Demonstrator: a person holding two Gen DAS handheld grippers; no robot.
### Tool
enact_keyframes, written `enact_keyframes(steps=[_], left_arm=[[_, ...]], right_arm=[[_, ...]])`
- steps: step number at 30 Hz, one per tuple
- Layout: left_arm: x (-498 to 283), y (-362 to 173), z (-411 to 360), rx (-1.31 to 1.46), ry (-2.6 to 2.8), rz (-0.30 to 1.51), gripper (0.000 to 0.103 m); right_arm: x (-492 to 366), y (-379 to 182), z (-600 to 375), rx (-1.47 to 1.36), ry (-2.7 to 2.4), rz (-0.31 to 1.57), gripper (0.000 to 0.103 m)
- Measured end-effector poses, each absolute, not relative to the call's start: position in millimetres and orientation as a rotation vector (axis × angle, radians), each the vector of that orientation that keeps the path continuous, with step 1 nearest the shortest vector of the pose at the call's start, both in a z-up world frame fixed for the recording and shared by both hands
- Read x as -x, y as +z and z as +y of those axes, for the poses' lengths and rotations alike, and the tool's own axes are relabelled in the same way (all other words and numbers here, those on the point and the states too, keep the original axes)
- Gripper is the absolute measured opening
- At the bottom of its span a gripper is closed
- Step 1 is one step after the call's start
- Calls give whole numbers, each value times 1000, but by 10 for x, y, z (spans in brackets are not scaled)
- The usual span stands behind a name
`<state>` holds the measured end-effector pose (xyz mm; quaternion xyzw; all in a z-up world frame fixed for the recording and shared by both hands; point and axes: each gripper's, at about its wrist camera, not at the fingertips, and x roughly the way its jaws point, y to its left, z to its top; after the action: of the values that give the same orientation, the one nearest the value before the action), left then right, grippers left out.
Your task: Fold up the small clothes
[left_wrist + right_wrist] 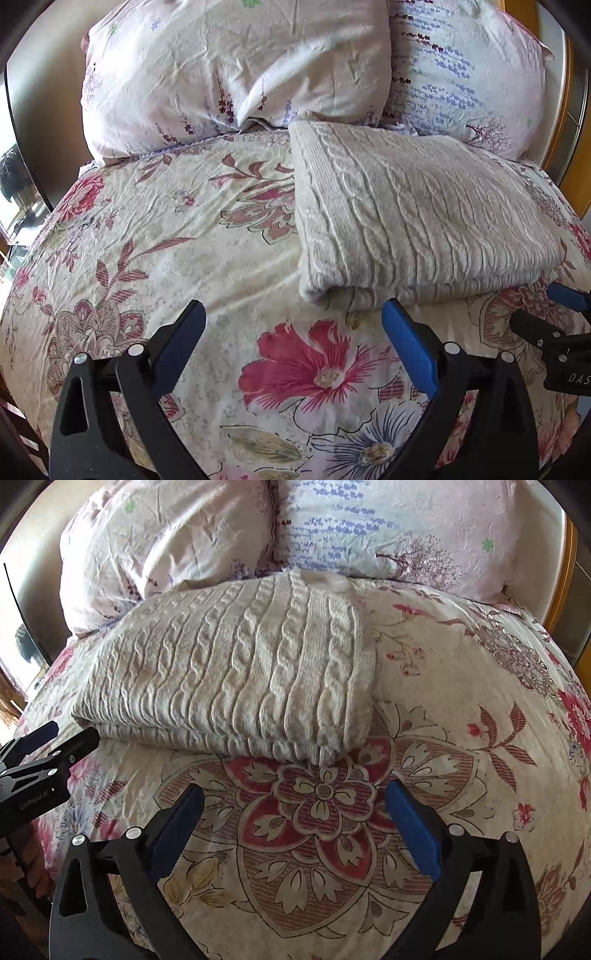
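Observation:
A cream cable-knit sweater (pixel 413 218) lies folded into a thick rectangle on the flowered bed cover (pixel 184 258). My left gripper (pixel 293 321) stands open just short of the sweater's near left corner, nothing between its blue pads. In the right wrist view the same sweater (pixel 236 672) lies ahead and to the left. My right gripper (pixel 295 801) is open over the bare cover, a little short of the sweater's near right corner, holding nothing. Each gripper shows at the edge of the other's view: the right gripper (pixel 554 317) and the left gripper (pixel 44 746).
Two pale flowered pillows (pixel 236 66) (pixel 388 528) lean at the head of the bed behind the sweater. A wooden bed frame (pixel 561 110) runs along the right. The flowered cover (pixel 461 701) spreads to the right of the sweater.

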<state>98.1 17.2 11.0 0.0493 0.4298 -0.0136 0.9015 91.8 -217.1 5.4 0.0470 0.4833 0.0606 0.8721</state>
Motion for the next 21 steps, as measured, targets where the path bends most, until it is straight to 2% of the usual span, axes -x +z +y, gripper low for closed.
enact_keyframes(steps=[6, 21], left_arm=[[-1007, 23, 144, -116, -34, 945, 101], [-1017, 14, 166, -92, -46, 956, 101]], right_arm=[[-933, 19, -2091, -42, 108, 1033, 102], [-925, 21, -2090, -46, 97, 1032, 102]])
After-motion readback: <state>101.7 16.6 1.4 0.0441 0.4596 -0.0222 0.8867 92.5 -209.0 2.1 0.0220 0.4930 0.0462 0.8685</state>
